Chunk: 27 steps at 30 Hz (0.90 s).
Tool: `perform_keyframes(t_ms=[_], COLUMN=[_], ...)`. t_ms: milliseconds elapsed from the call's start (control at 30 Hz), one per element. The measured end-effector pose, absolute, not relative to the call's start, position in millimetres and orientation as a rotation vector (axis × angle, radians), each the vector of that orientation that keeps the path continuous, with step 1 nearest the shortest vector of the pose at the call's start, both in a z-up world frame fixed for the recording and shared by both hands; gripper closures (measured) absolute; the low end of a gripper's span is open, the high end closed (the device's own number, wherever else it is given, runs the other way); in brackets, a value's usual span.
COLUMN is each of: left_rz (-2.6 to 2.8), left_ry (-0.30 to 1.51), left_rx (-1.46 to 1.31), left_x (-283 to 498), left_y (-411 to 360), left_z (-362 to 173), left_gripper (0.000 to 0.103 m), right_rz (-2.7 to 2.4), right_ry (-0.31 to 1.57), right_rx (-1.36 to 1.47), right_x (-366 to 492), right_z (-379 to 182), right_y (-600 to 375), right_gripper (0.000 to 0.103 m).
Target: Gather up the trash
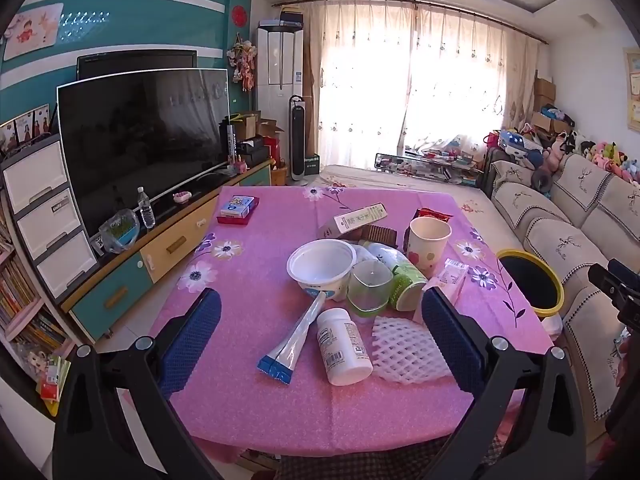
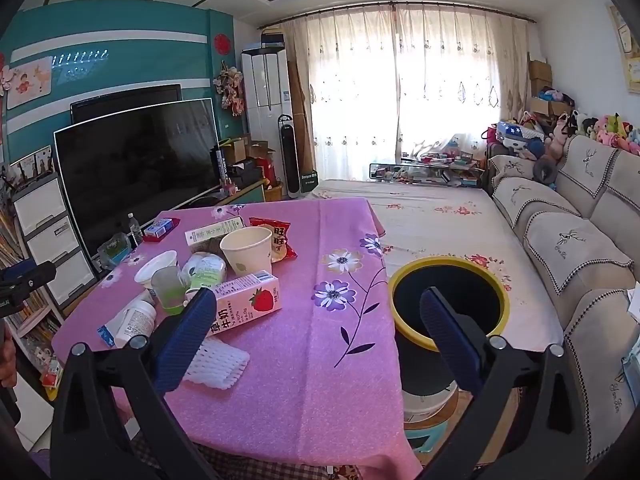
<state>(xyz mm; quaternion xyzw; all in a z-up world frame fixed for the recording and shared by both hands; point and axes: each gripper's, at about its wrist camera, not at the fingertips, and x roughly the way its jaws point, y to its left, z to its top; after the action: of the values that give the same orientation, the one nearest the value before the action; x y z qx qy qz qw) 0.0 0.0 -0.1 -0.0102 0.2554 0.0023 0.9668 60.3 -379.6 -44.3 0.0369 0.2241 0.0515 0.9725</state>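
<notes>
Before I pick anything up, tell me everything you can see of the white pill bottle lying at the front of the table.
The white pill bottle lies on its side on the pink tablecloth, cap end toward the bowl, base toward the camera. It looks like opaque white plastic with a printed label and barcode facing up; the text is too small to read. The cap looks on. A flattened tube lies beside it on one side, white foam netting on the other; whether they touch is unclear. It sits between the open left tool fingers, ungripped.
</notes>
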Motion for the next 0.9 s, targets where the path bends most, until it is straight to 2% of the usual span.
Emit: perform_keyframes(t_ms=[700,900], left_rz=[0.0,0.0], left_ry=[0.53,0.536], left_rx=[-0.015,-0.008], left_x=[6.7,3.7], left_y=[-4.9,-6.3], left_z=[-17.2,-5.6], left_gripper=[0.004,0.004], right_rz=[0.098,0.097], right_ry=[0.462,0.463], right_rx=[0.082,0.082], right_x=[62.6,63.8], right_z=[-52.7,-51.6], right_y=[-382.5,-383.3], right_gripper=[0.006,0.006])
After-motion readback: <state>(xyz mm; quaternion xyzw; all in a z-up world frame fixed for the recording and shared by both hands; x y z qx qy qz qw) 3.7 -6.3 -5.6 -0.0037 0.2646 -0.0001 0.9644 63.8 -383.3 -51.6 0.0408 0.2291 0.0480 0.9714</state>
